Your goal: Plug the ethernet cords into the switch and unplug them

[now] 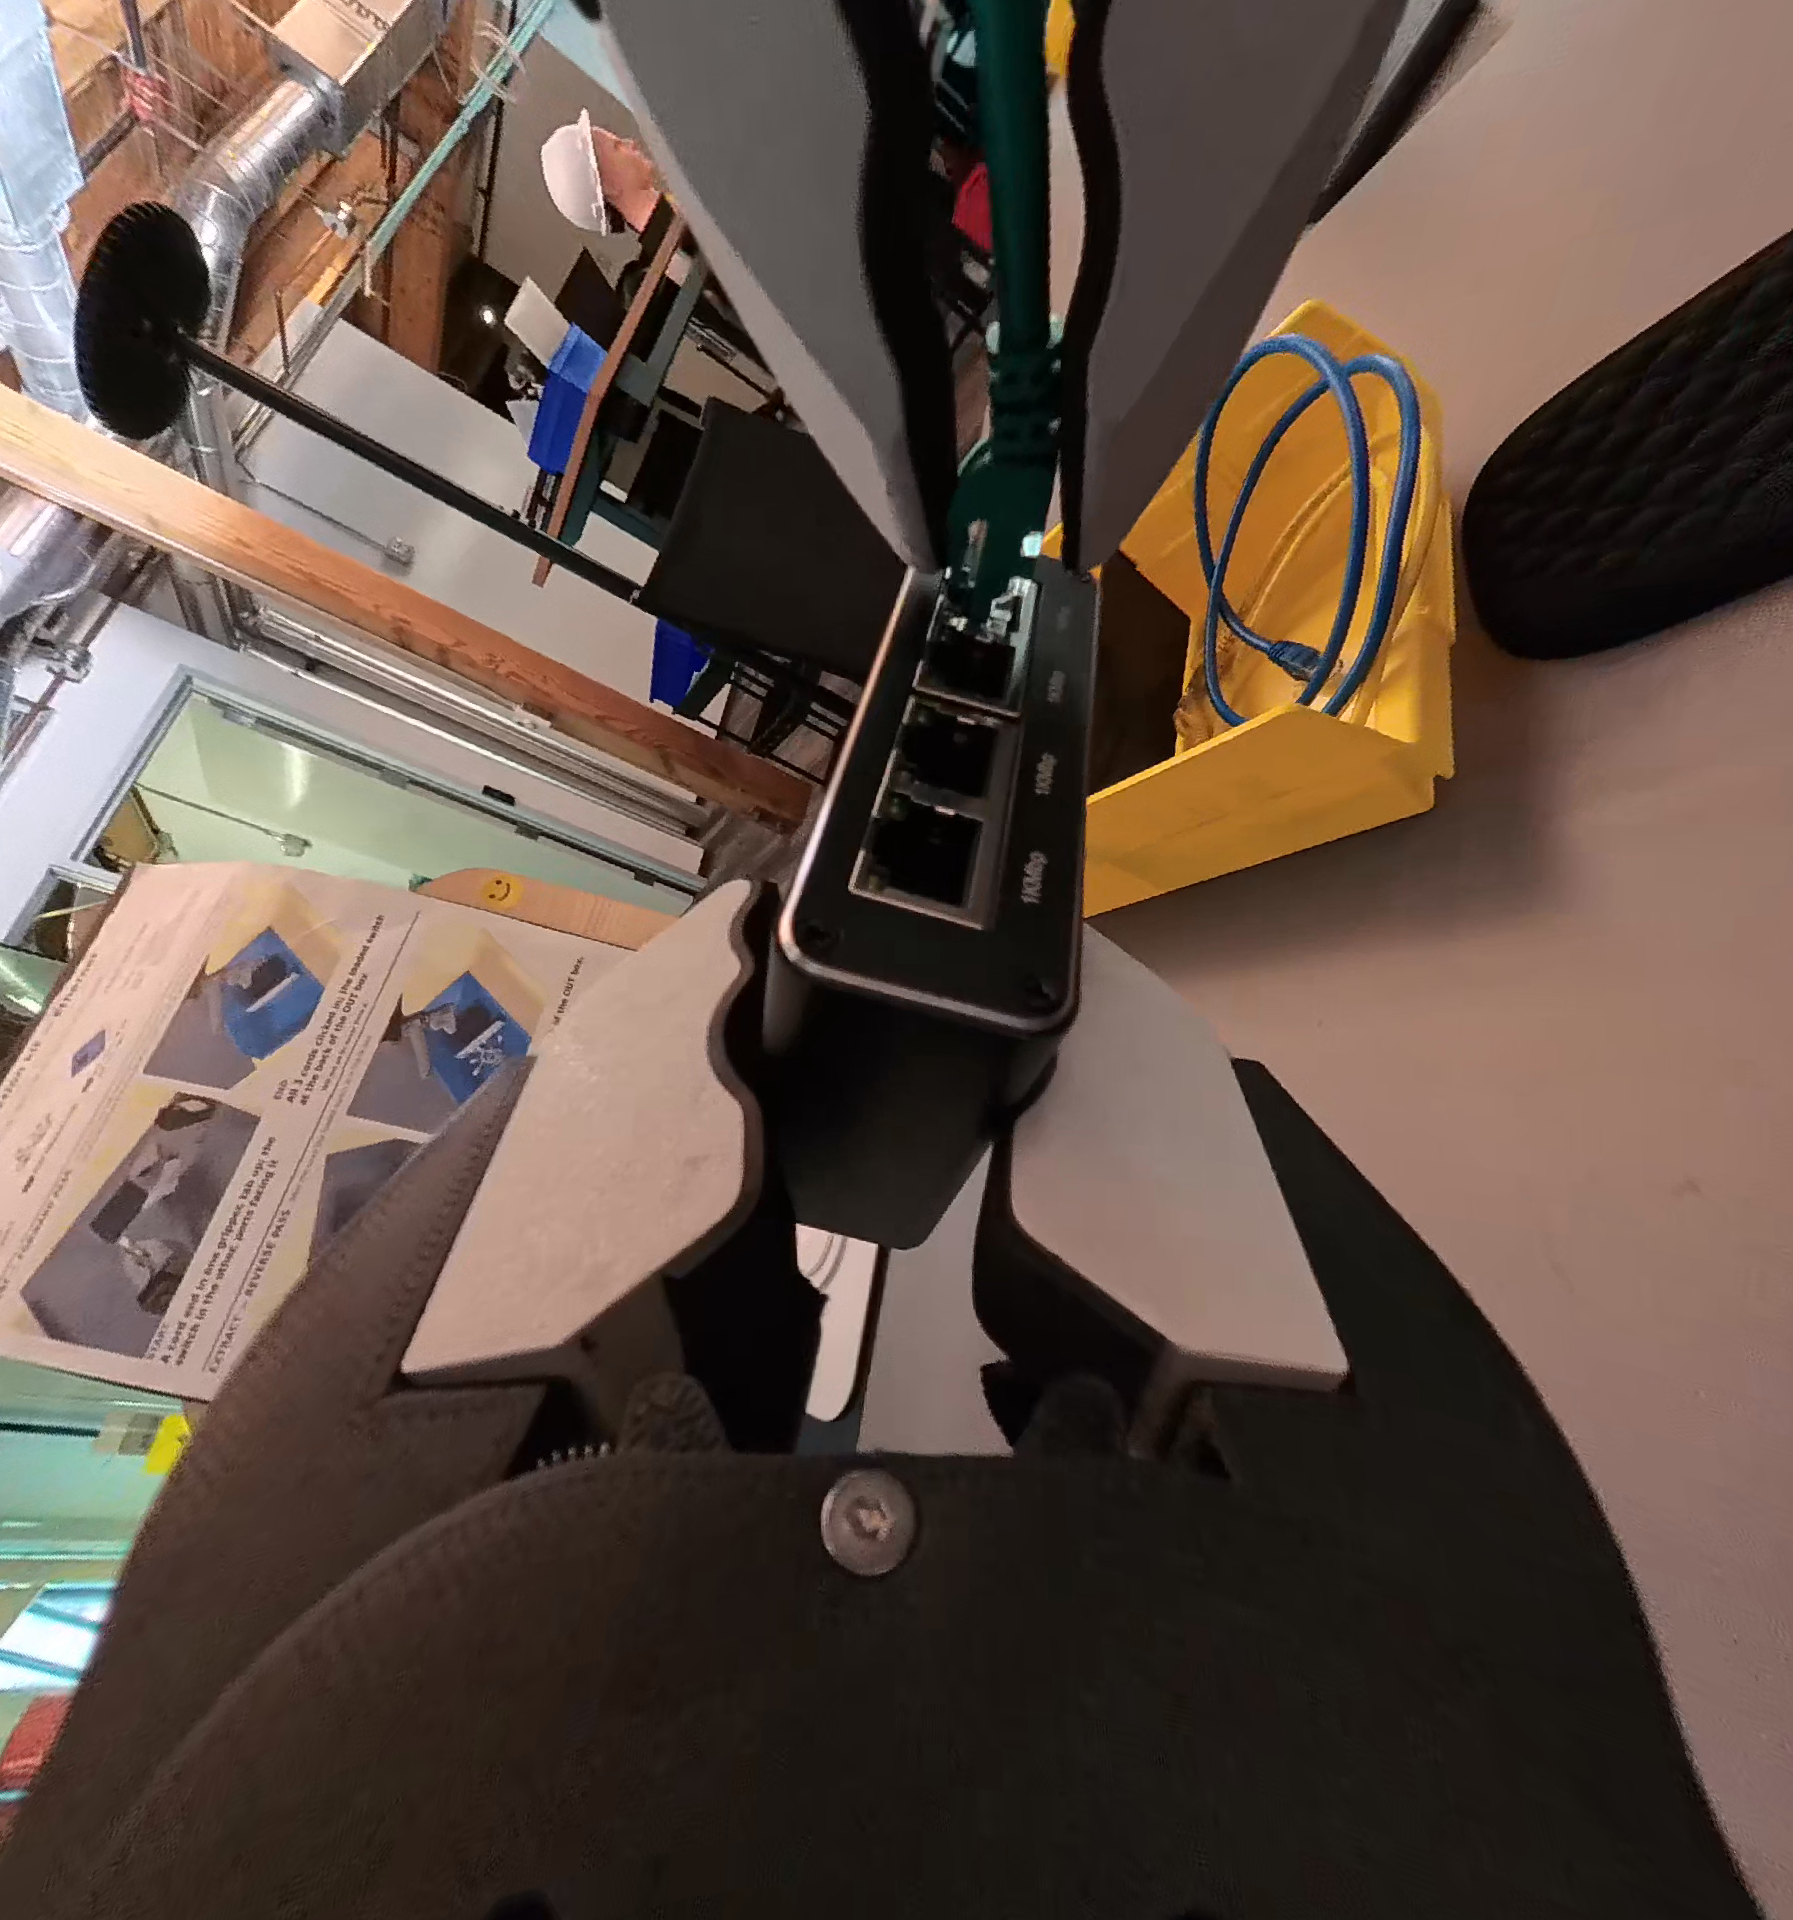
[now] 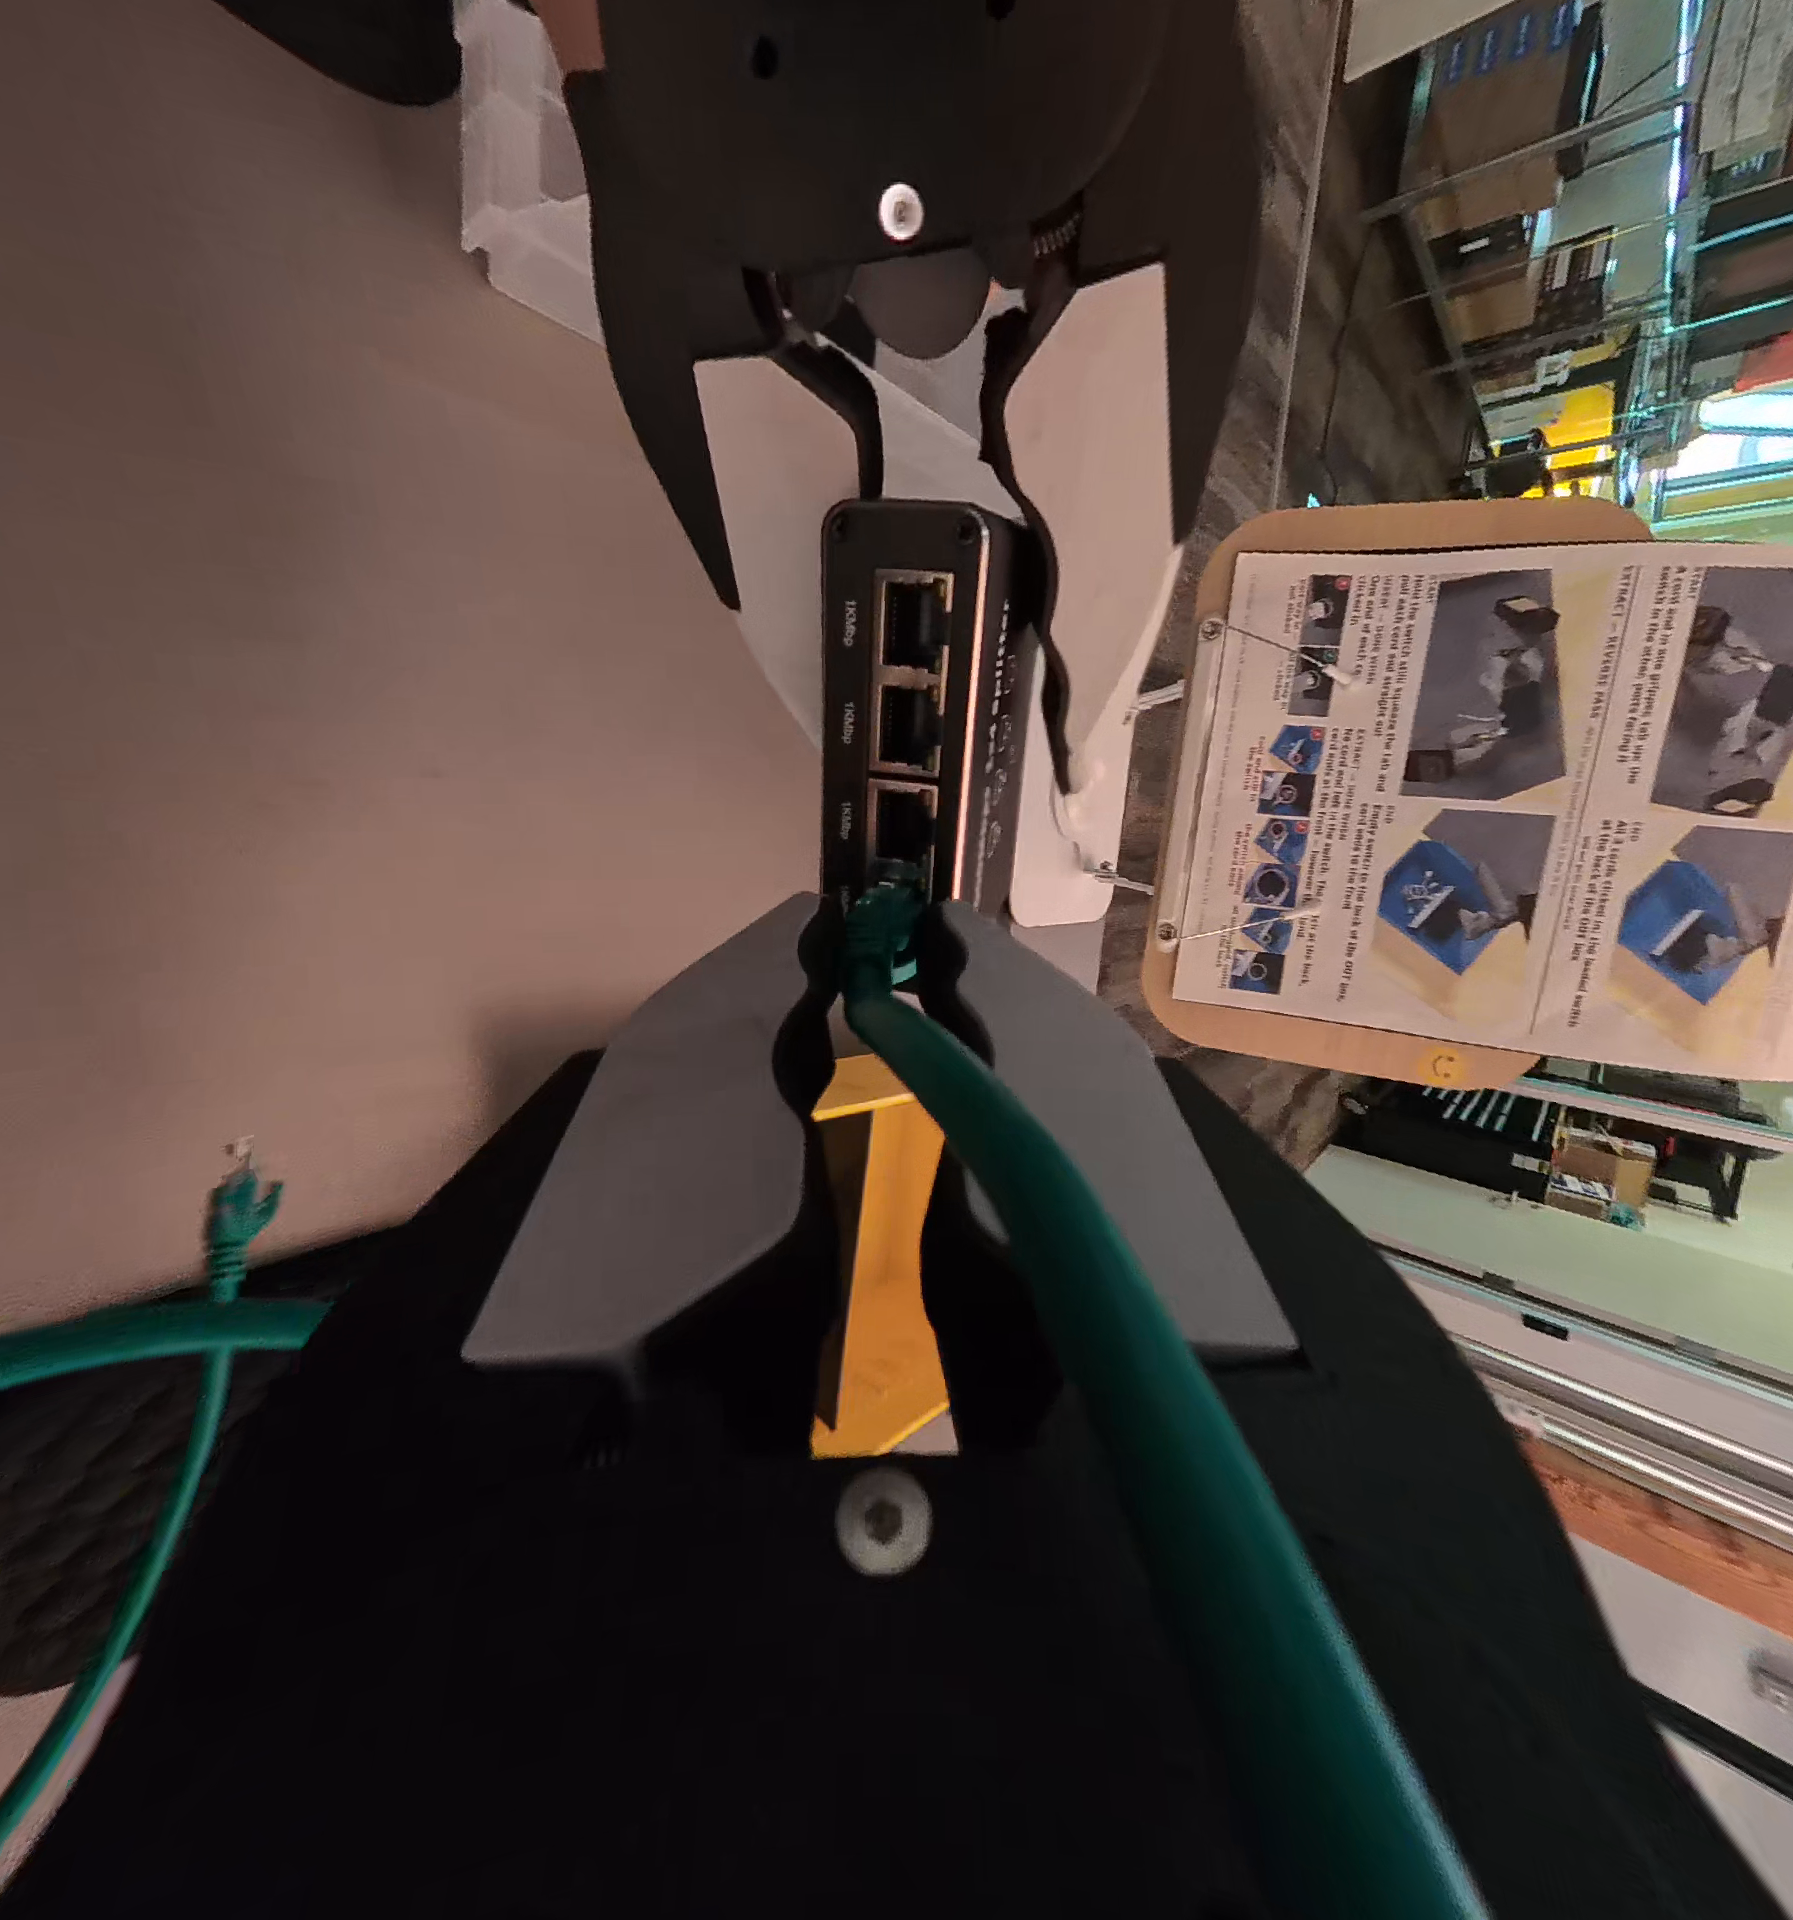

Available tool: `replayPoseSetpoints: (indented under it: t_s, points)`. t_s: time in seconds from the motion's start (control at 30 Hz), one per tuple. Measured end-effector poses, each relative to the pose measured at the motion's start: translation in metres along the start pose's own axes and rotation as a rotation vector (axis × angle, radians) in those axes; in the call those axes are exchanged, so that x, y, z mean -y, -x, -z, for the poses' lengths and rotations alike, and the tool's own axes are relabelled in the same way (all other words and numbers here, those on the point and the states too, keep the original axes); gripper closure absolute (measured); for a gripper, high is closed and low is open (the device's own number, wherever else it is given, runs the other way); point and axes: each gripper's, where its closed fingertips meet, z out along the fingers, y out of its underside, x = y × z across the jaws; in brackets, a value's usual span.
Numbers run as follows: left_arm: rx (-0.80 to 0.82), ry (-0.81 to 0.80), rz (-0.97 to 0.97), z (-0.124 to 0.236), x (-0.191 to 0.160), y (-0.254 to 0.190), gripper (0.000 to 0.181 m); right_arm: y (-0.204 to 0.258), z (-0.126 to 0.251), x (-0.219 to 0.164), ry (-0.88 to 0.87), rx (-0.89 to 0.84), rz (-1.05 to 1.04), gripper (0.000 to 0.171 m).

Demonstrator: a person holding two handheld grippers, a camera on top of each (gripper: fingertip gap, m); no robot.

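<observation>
My left gripper [image 1: 876, 1049] is shut on the black switch [image 1: 933, 831] and holds it above the table with its row of ports facing the right gripper. My right gripper [image 2: 876, 935] is shut on the plug of a green ethernet cord [image 2: 1079, 1247]. The plug [image 2: 887, 899] sits at the mouth of the end port of the switch [image 2: 907, 707]; how deep it is in I cannot tell. In the left wrist view the green plug [image 1: 1006, 488] shows between the right gripper's fingers [image 1: 788, 260]. The cord's other green plug [image 2: 237, 1210] lies loose on the table.
A yellow bin [image 1: 1287, 665] with a coiled blue cord [image 1: 1297, 540] stands on the tan table [image 1: 1546, 1039] behind the switch. A printed instruction sheet on a board [image 2: 1494, 790] stands at the table's edge. A dark padded object [image 1: 1681, 436] lies beside the bin. Across from one pair of fingers to the other is roughly 6 cm. The dark padded object [image 1: 1681, 436] is about 30 cm from both grippers' fingertips.
</observation>
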Motion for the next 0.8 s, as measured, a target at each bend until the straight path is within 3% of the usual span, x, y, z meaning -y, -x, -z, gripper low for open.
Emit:
replayPoseSetpoints:
  t_s: [0.43, 0.57, 0.67, 0.8]
  points:
    - [-0.066, 0.013, -0.023, -0.007, 0.008, -0.021, 0.14, 0.019, 0.007, -0.01, 0.02, -0.023, -0.016, 0.156]
    - [-0.032, -0.007, 0.01, 0.009, 0.026, -0.012, 0.142, 0.005, 0.025, 0.003, -0.07, -0.109, 0.01, 0.156]
    - [0.013, -0.043, -0.003, 0.018, 0.035, -0.005, 0.144, -0.001, 0.033, 0.011, -0.068, -0.204, 0.146, 0.156]
    - [0.011, -0.039, -0.018, 0.018, 0.037, -0.008, 0.143, 0.002, 0.031, 0.01, -0.033, -0.17, 0.168, 0.156]
